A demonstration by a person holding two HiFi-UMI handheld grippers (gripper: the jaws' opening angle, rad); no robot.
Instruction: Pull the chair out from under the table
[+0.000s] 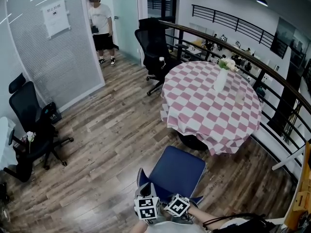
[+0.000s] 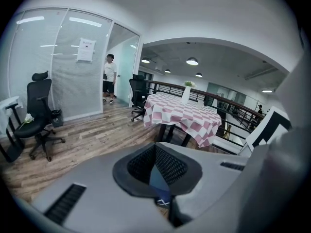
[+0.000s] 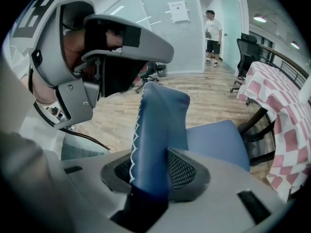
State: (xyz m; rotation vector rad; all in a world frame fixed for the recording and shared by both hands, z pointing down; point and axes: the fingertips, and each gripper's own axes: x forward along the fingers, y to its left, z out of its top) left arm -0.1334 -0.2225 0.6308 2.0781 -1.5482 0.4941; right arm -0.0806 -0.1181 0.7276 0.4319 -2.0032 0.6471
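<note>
The blue chair (image 1: 177,171) stands on the wooden floor, its seat out from under the round table (image 1: 209,101) with the pink-and-white checked cloth. Both grippers are at the chair's backrest, at the bottom of the head view. The left gripper (image 1: 146,194) (image 2: 156,171) is shut on a thin blue edge of the backrest (image 2: 158,181). Between the jaws of the right gripper (image 1: 181,200) (image 3: 150,171) rises the blue backrest (image 3: 160,130); a gap shows beside it at one pad, so these jaws are open. The left gripper (image 3: 112,67) appears near the backrest's top.
A white vase (image 1: 221,79) with flowers stands on the table. One black office chair (image 1: 155,52) is behind the table, another (image 1: 29,125) at the left wall. A person (image 1: 101,25) stands by the glass partition. A curved railing (image 1: 272,76) runs along the right.
</note>
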